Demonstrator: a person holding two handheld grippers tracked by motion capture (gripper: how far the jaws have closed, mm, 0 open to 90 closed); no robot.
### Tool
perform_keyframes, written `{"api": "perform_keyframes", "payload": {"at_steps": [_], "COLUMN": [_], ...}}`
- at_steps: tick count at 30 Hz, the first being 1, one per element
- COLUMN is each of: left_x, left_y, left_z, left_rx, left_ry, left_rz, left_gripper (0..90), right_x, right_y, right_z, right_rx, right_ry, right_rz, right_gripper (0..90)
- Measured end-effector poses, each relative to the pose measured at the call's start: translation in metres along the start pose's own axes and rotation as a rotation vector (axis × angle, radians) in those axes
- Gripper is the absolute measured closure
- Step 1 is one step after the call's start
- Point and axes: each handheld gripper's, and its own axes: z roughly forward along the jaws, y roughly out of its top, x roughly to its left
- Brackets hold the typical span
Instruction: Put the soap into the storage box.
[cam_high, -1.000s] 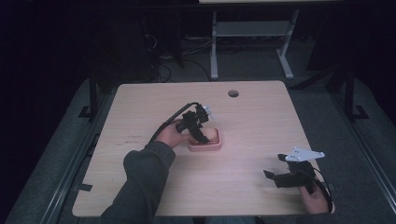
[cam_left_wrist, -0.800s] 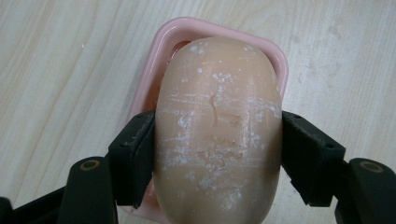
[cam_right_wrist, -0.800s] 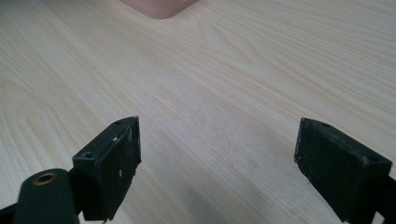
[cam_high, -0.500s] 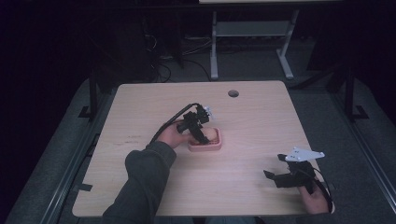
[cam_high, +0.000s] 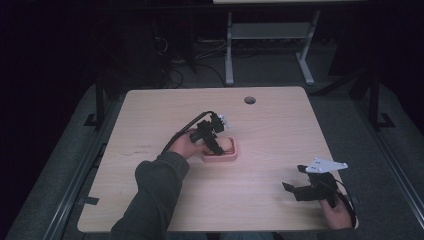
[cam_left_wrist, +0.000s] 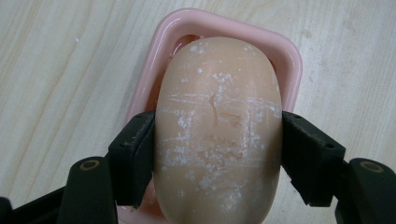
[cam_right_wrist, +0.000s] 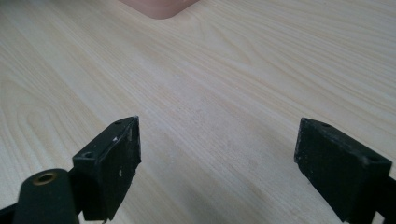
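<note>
My left tool is clamped on the sides of a tan bar of soap, which sits over a pink soap dish near the middle of the desk. My right tool gapes wide, holding nothing, over bare desk near the right front corner.

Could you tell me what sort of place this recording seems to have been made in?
Probably a lab or workshop set up for recording: a bare wooden table with a cable hole, a dark room, loose cables on the floor and a metal stand behind.
</note>
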Motion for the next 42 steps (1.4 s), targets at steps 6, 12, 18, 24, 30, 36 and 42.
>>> {"api": "perform_keyframes", "payload": {"at_steps": [6, 12, 18, 24, 30, 36, 42], "left_x": [0.001, 0.002, 0.003, 0.003, 0.003, 0.0, -0.003], "left_y": [0.0, -0.001, -0.001, -0.001, -0.002, -0.001, -0.002], "left_z": [0.0, 0.002, 0.002, 0.002, 0.003, -0.004, -0.01], "left_rx": [0.002, 0.006, 0.007, 0.007, 0.011, -0.022, -0.02], "left_ry": [0.001, 0.003, -0.002, 0.001, 0.006, 0.014, 0.016], "left_rz": [0.0, 0.0, -0.011, -0.011, -0.005, 0.011, 0.021], "left_gripper": [31.9, 31.9, 31.8, 31.7, 31.5, 30.4, 28.7], "right_x": [0.0, 0.0, 0.0, 0.0, 0.0, 0.0, 0.0], "right_y": [0.0, 0.0, 0.0, 0.0, 0.0, 0.0, 0.001], "right_z": [0.0, 0.0, 0.0, 0.0, 0.0, 0.0, 0.001], "right_rx": [0.0, 0.0, 0.0, -0.001, -0.002, -0.002, -0.002], "right_ry": [-0.001, -0.001, 0.0, 0.001, 0.001, 0.002, 0.001], "right_rz": [0.0, 0.001, 0.0, 0.0, 0.0, -0.001, -0.005], "right_gripper": [14.1, 14.1, 14.1, 14.1, 14.1, 14.1, 14.1]}}
